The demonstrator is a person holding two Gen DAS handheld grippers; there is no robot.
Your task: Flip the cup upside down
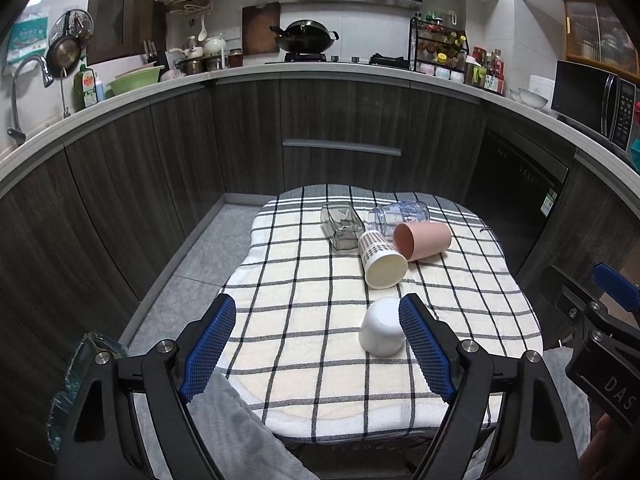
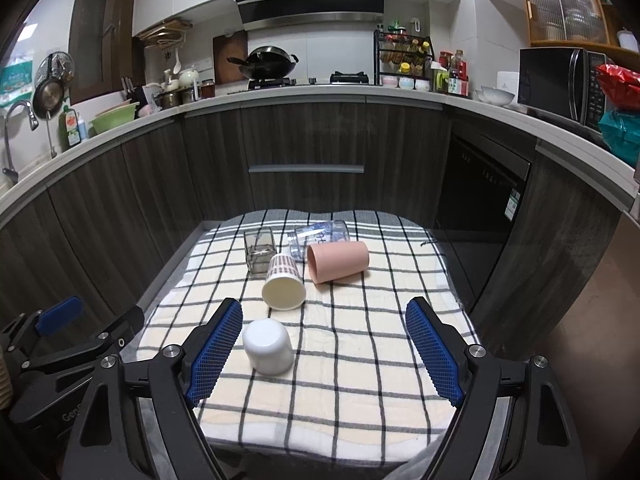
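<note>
A white cup (image 1: 380, 328) stands upside down on the checked cloth (image 1: 304, 320), also in the right wrist view (image 2: 267, 345). Behind it lie on their sides a patterned cup (image 1: 380, 260) (image 2: 283, 285), a pink cup (image 1: 423, 239) (image 2: 338, 260), a square smoky glass (image 1: 342, 226) (image 2: 260, 249) and a clear printed glass (image 1: 396, 214) (image 2: 318, 236). My left gripper (image 1: 318, 308) is open and empty above the near cloth; its right pad sits beside the white cup. My right gripper (image 2: 326, 312) is open and empty, the white cup by its left pad.
The cloth (image 2: 360, 340) covers a small table in a kitchen. Dark cabinets (image 1: 340, 120) and a counter (image 1: 320, 70) curve around behind. Grey floor (image 1: 208, 248) lies to the left. The other gripper shows at the right edge of the left view (image 1: 600, 320) and the left edge of the right view (image 2: 60, 340).
</note>
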